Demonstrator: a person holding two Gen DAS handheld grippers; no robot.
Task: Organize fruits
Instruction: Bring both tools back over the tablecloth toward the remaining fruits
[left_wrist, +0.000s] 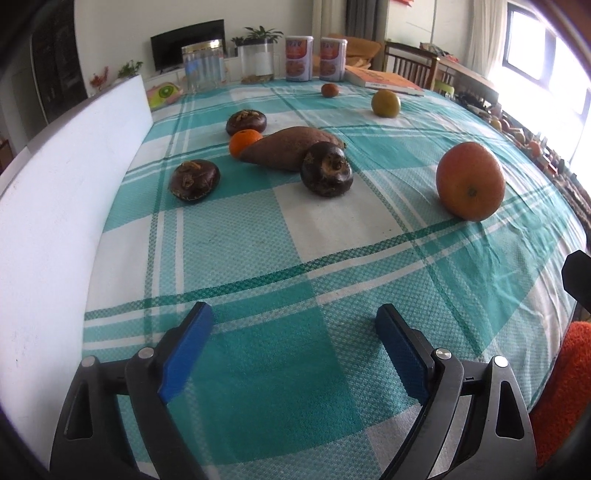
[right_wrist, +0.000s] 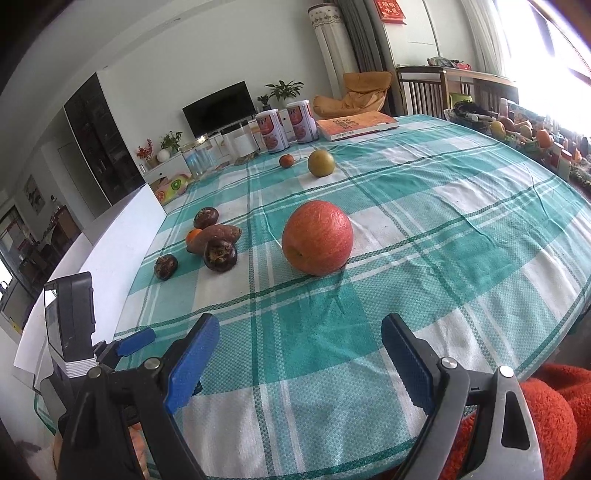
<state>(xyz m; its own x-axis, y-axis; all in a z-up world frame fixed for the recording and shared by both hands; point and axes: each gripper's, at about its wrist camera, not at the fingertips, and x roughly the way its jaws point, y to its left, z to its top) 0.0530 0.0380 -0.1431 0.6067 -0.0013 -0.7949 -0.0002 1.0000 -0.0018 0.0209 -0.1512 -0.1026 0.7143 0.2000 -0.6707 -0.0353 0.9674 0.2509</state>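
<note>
- The left gripper (left_wrist: 293, 325) hangs with jaws spread, empty, above the checked tablecloth (left_wrist: 258, 350).
- The right gripper (right_wrist: 300, 336) is likewise released; the apple (right_wrist: 317, 243) sits farther off.

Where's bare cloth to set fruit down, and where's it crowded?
Free: the near cloth between both open grippers, left gripper and right gripper, and the big red-orange fruit; also the right side past it. Crowded: the sweet potato cluster by the white board, and the cans at the far edge.
</note>
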